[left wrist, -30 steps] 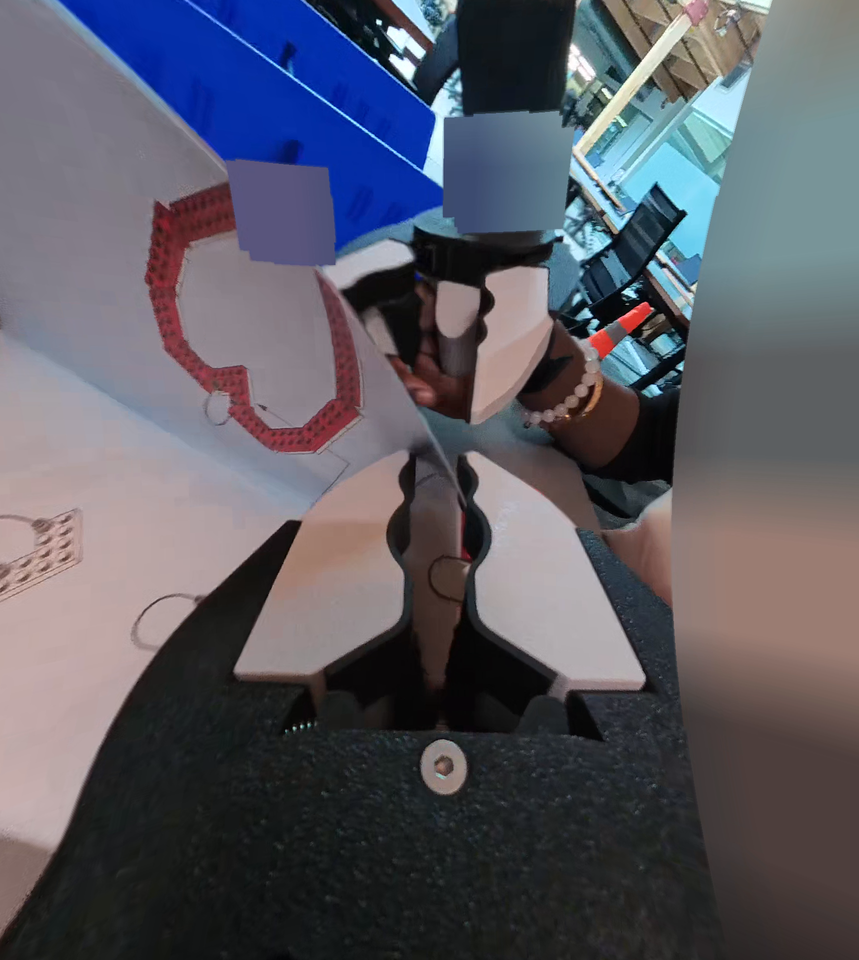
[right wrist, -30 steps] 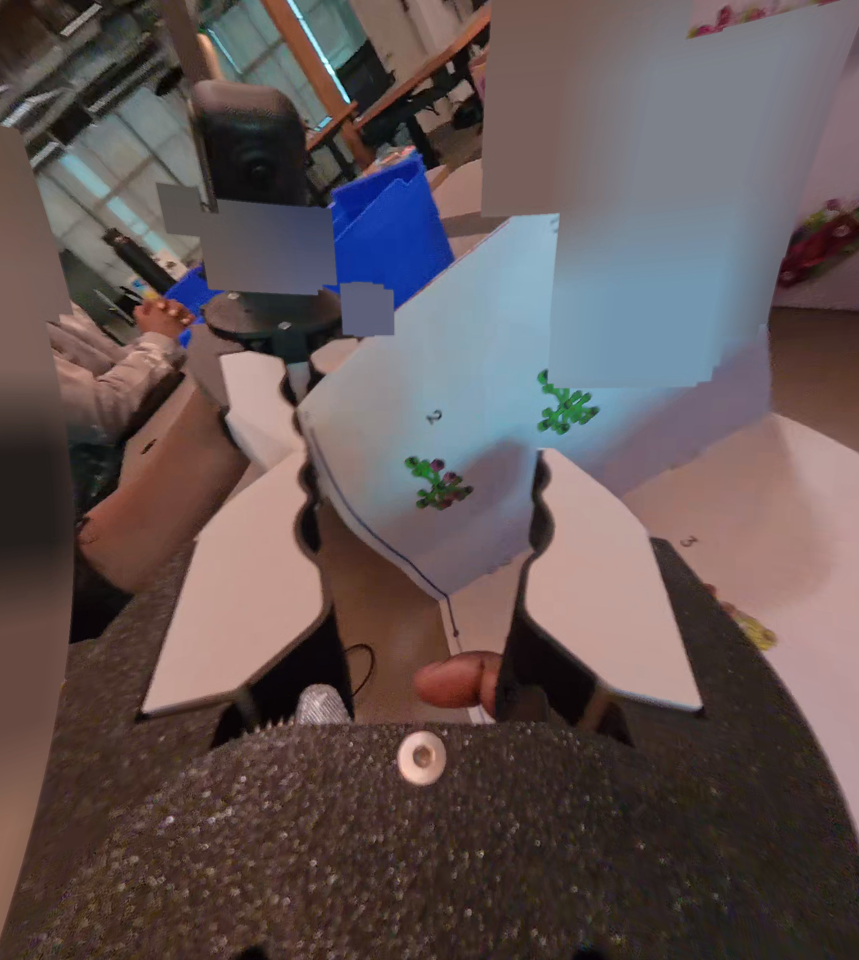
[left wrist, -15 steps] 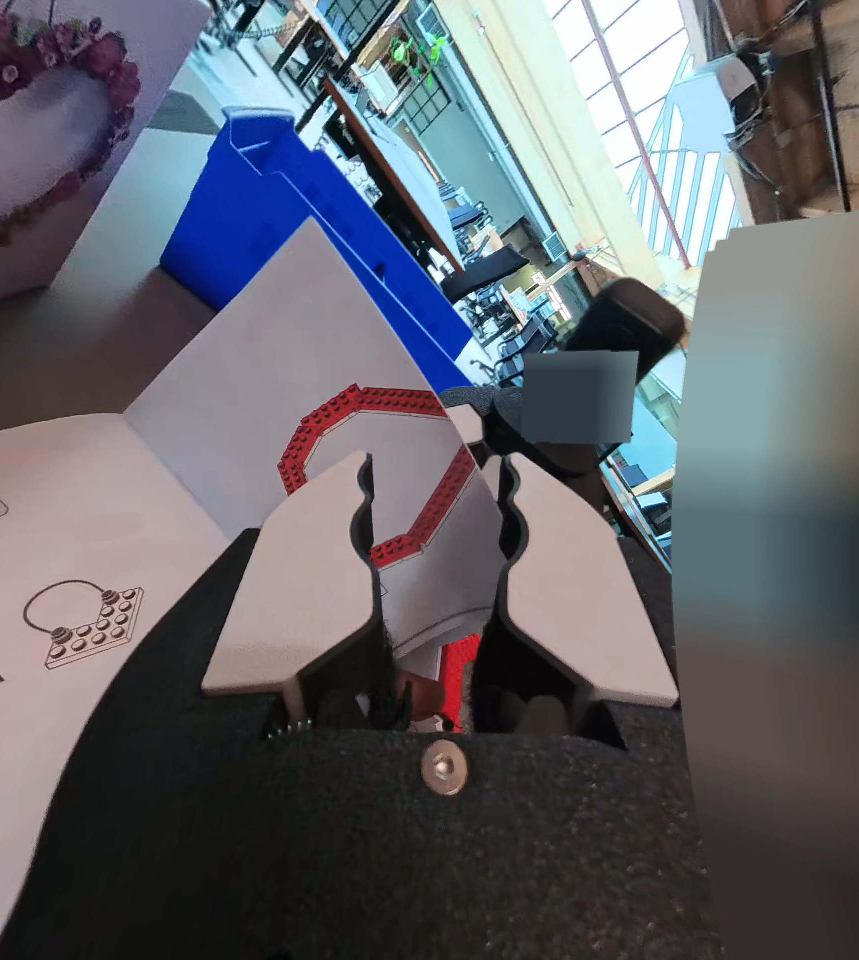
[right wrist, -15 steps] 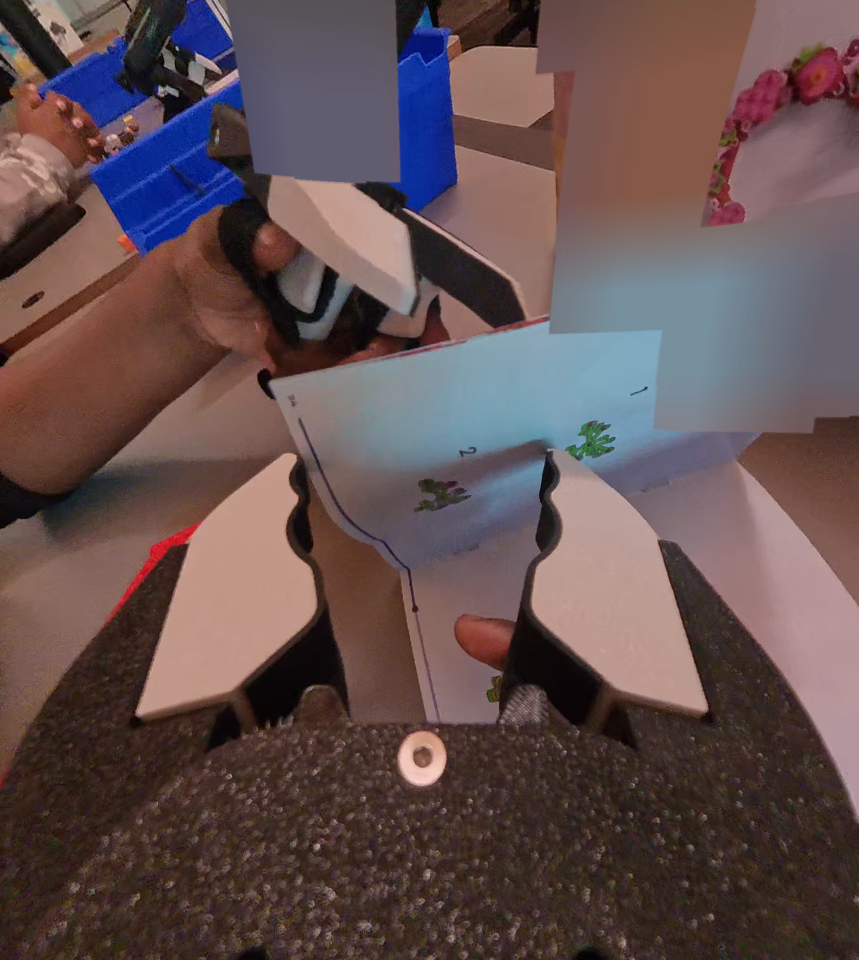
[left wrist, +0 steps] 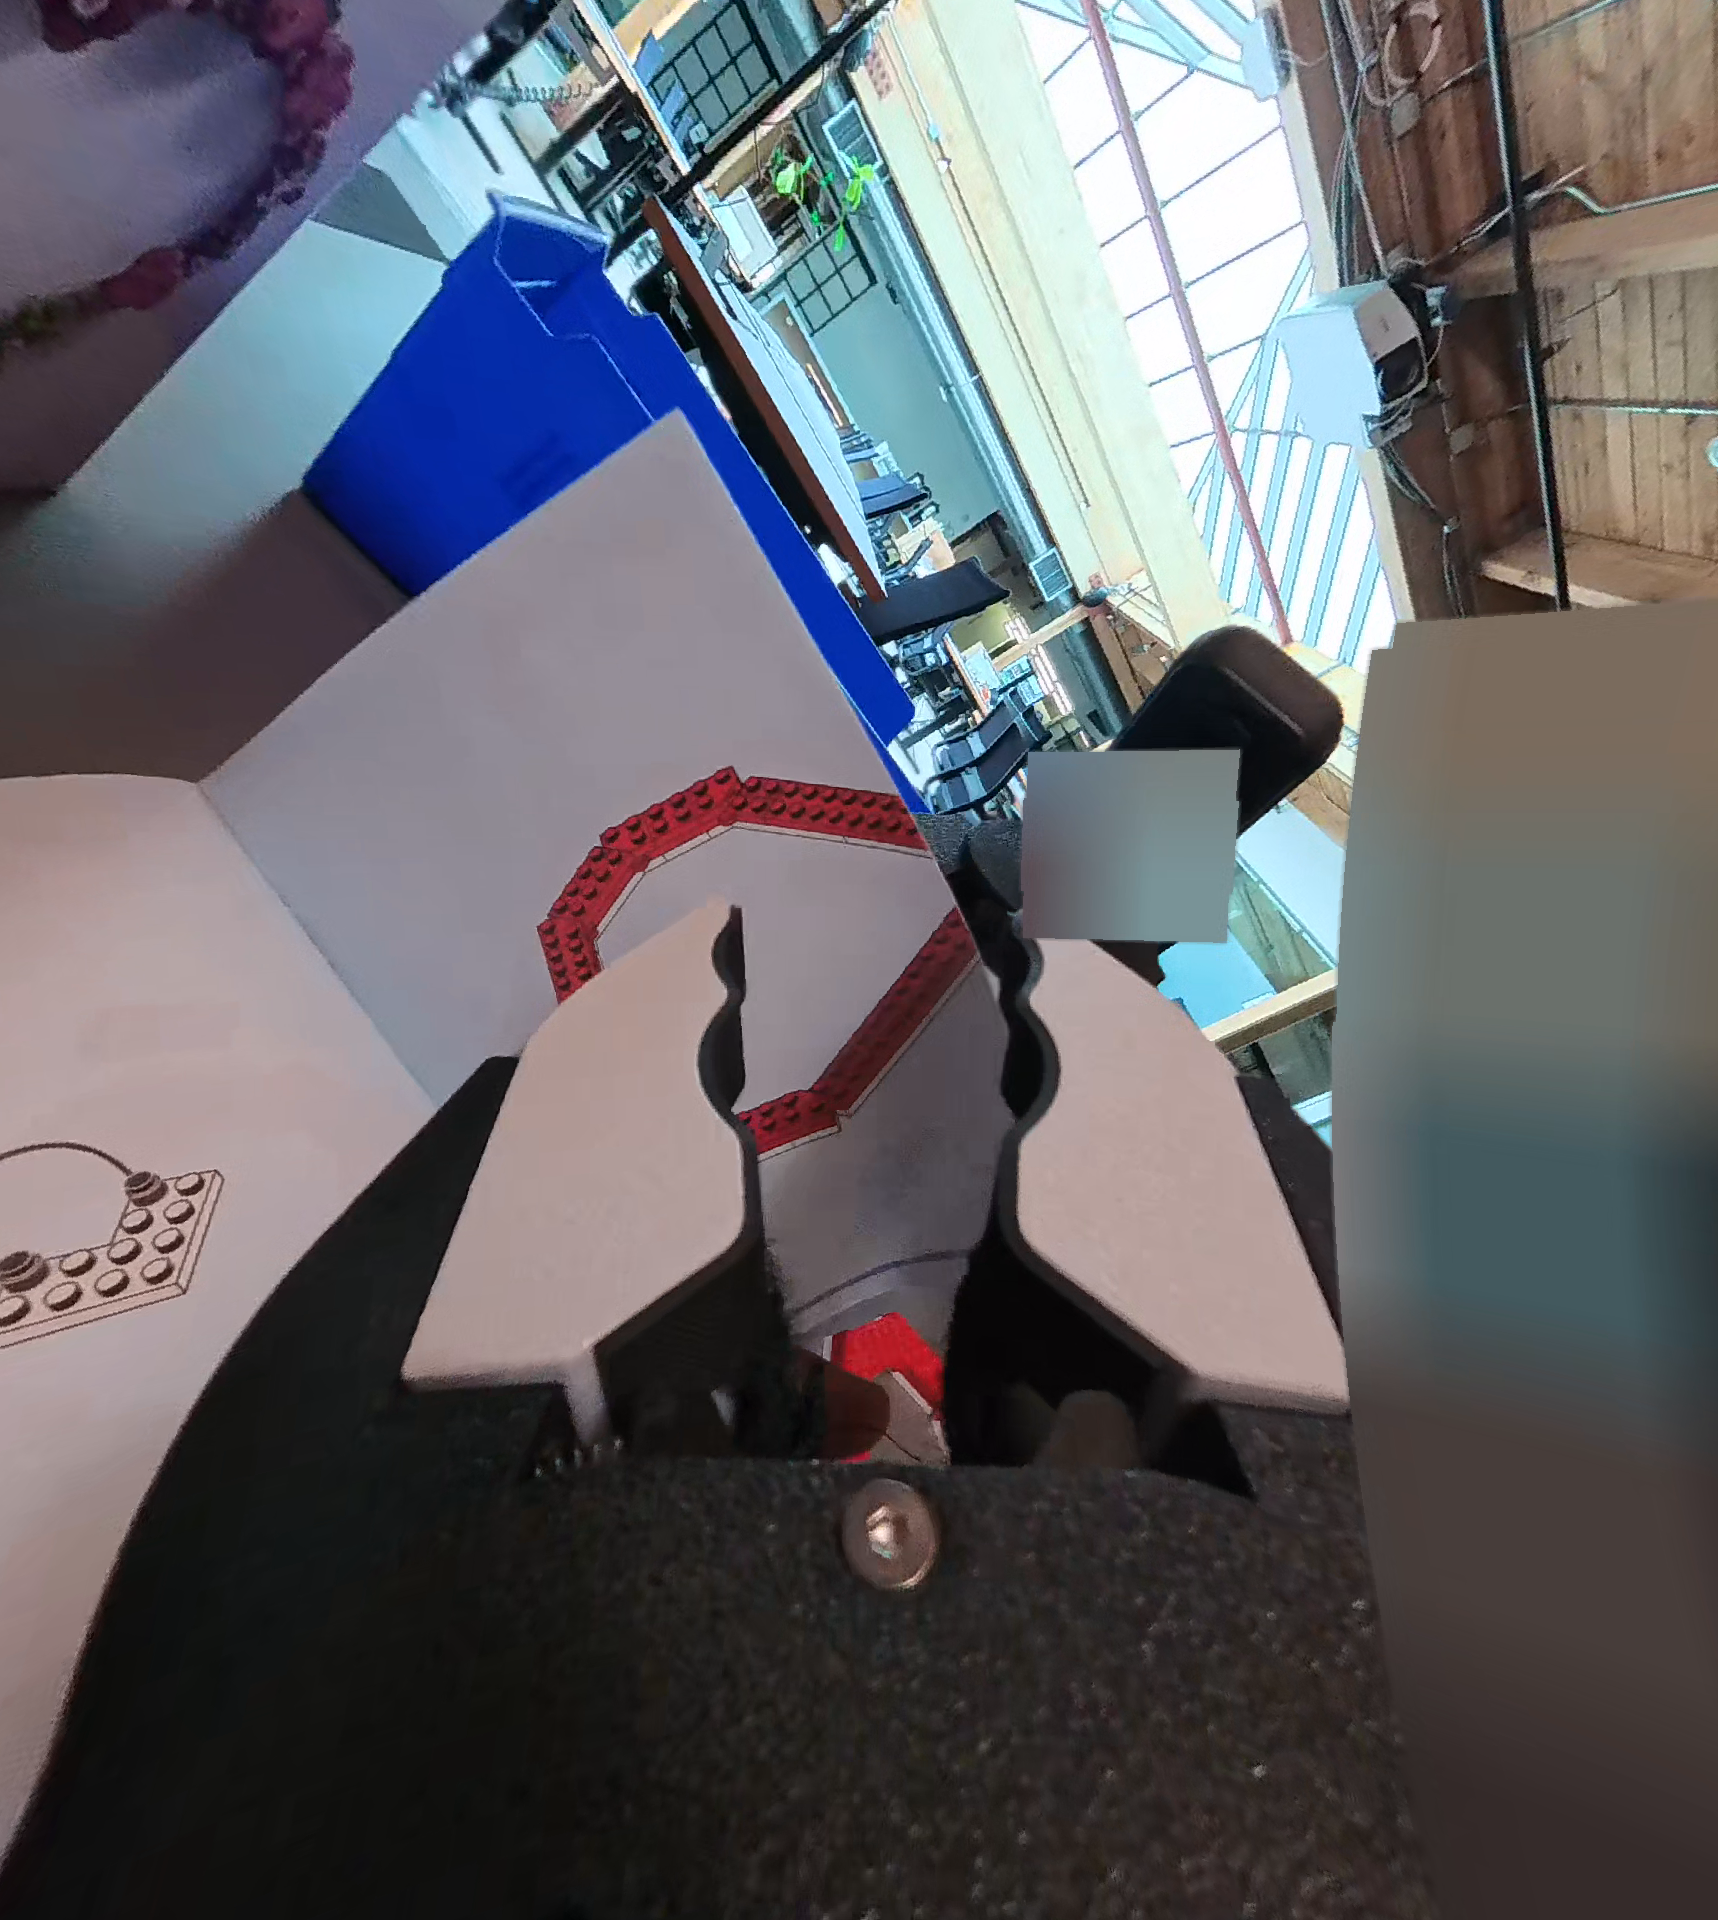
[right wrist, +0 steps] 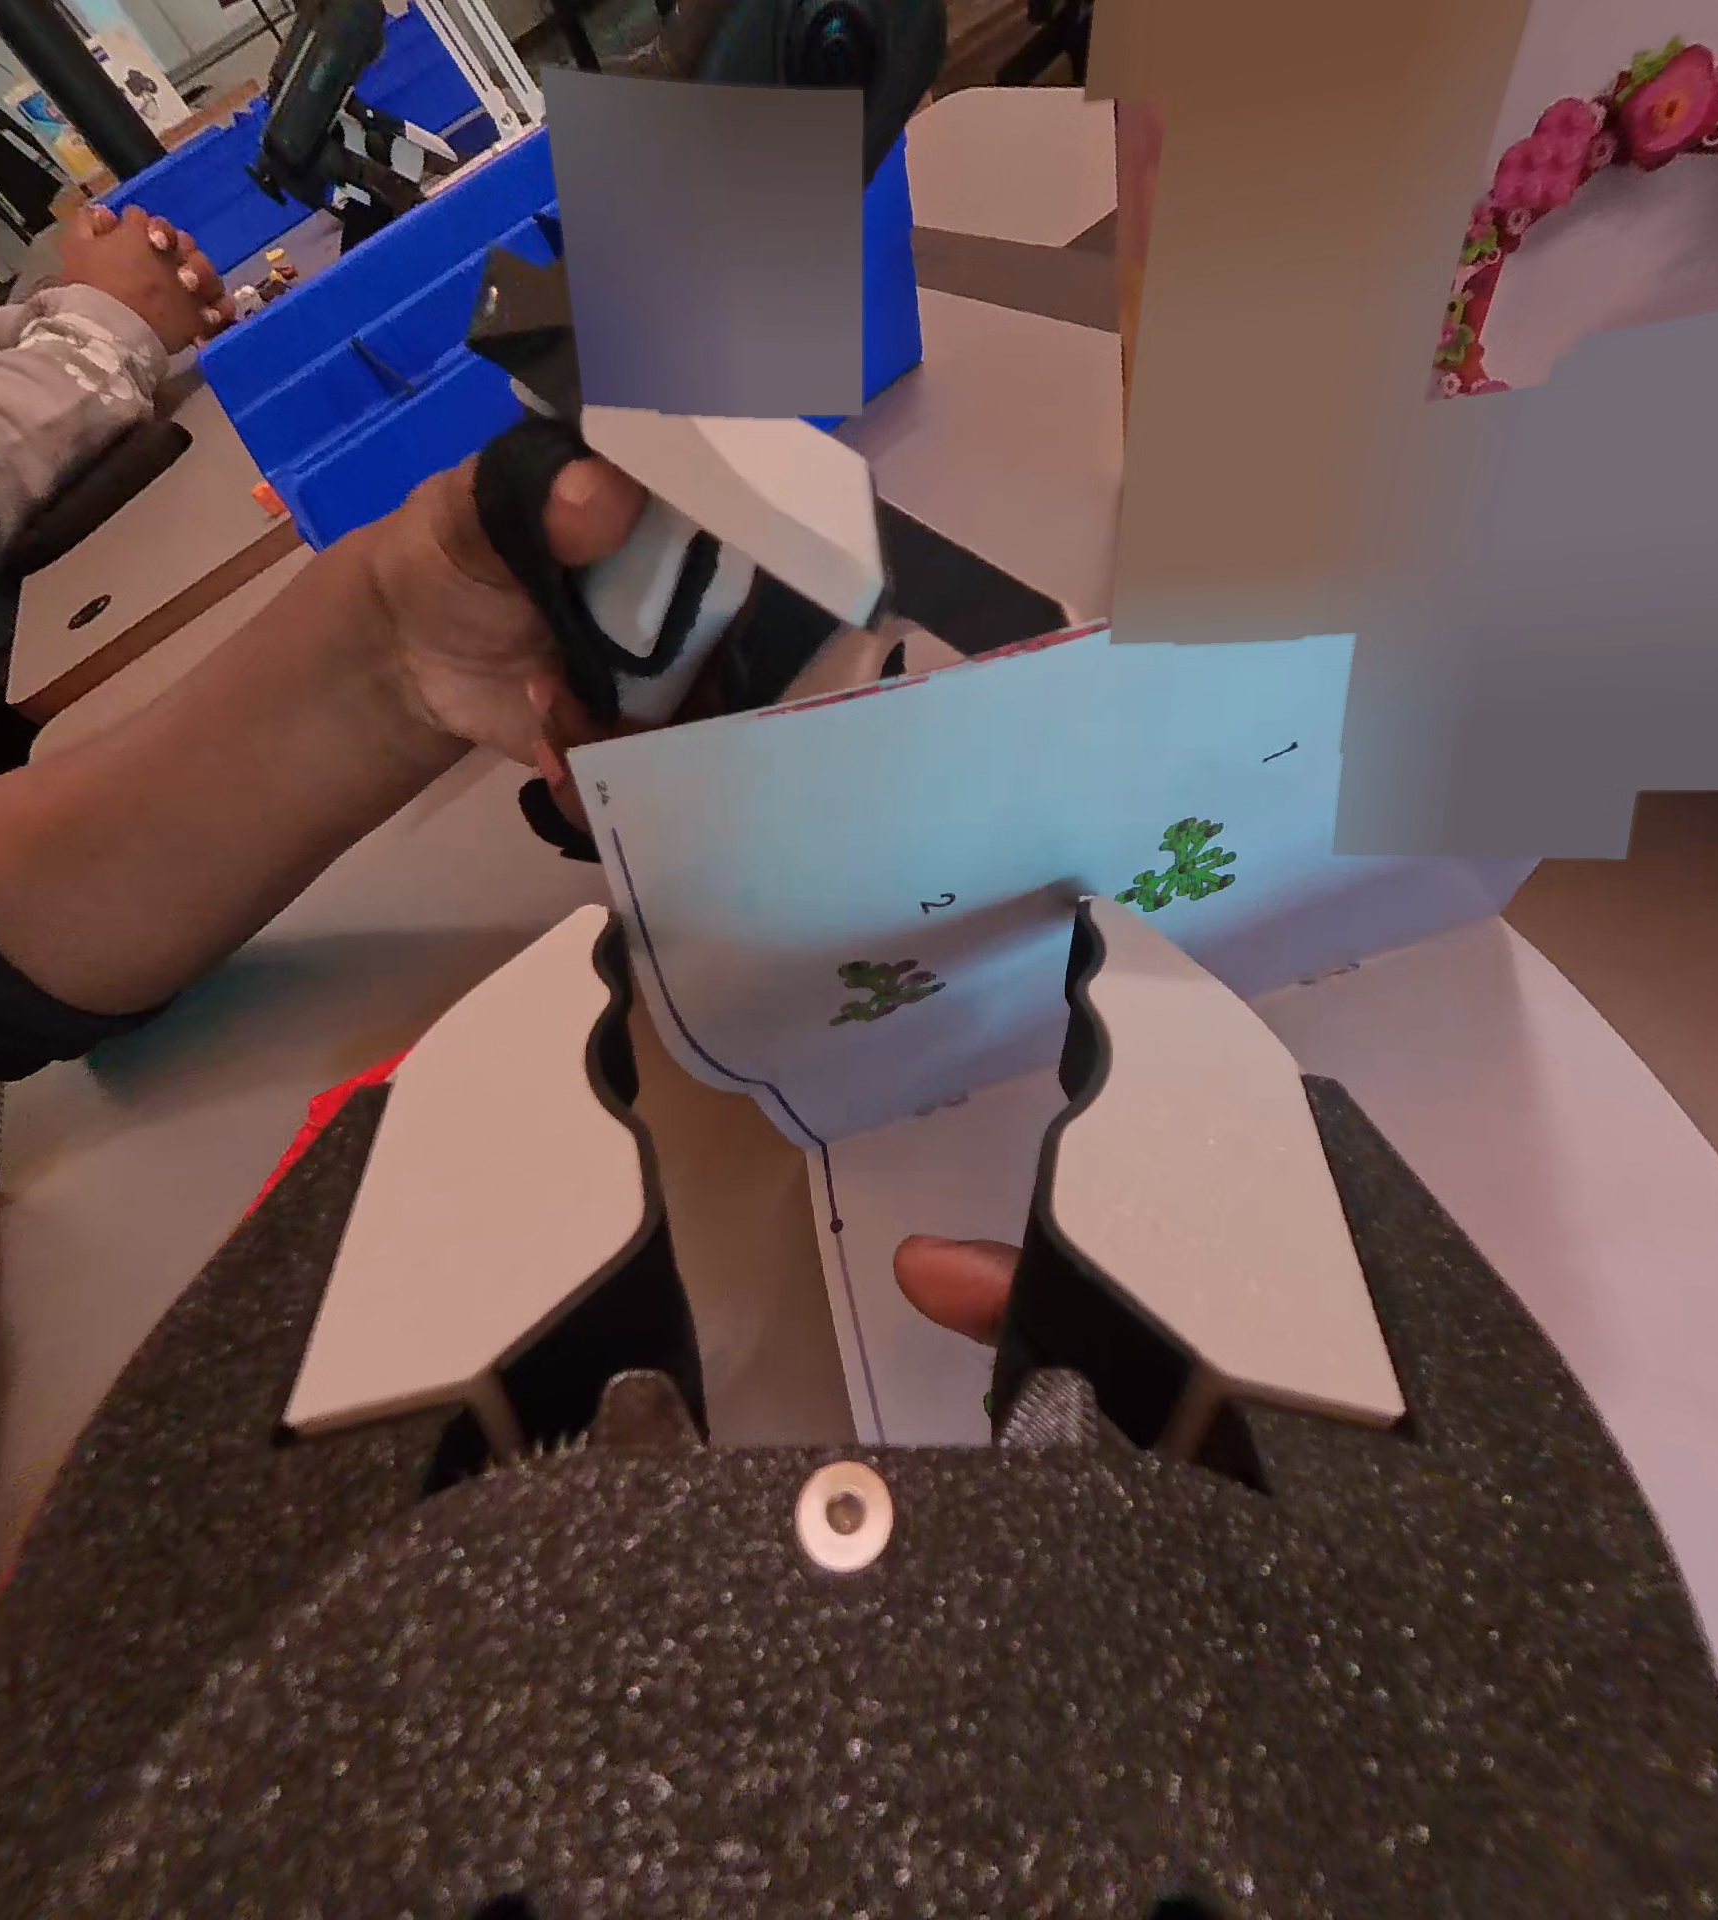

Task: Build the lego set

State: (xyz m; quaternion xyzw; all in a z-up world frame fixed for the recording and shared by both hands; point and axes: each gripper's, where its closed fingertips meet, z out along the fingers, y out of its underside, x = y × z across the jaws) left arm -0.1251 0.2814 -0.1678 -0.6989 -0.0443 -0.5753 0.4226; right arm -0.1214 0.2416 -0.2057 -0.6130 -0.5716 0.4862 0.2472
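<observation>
Instruction booklet page stood up between two spread grippers

Over the open instruction booklet (left wrist: 107, 1039) the left gripper (left wrist: 870, 956) hung with its two pale fingers (left wrist: 616, 1143) parted and nothing held between them. Behind the gap rose a lifted page (left wrist: 543, 748) printed with a red ring of studded plates, and on the flat left page sat a line drawing of a small grey plate. A bit of red lay low between the finger bases, too hidden to identify. Beyond the page stood a blue bin (left wrist: 481, 416) on the desk (left wrist: 86, 582).

From the right wrist view, the right gripper (right wrist: 844, 925) was likewise released, jaws wide apart and empty. The same lifted page (right wrist: 938, 831) showed its other face there, pale blue with two small green plant figures; its lower edge curled between the fingers, and the right finger's tip overlapped it. A fingertip (right wrist: 954, 1283) showed beside the right finger's base, over the flat page. Farther off, a hand (right wrist: 481, 623) gripped the left gripper's handle just behind the page's top edge. Another person's clasped hands (right wrist: 143, 260) rested near blue bins at the far left
</observation>
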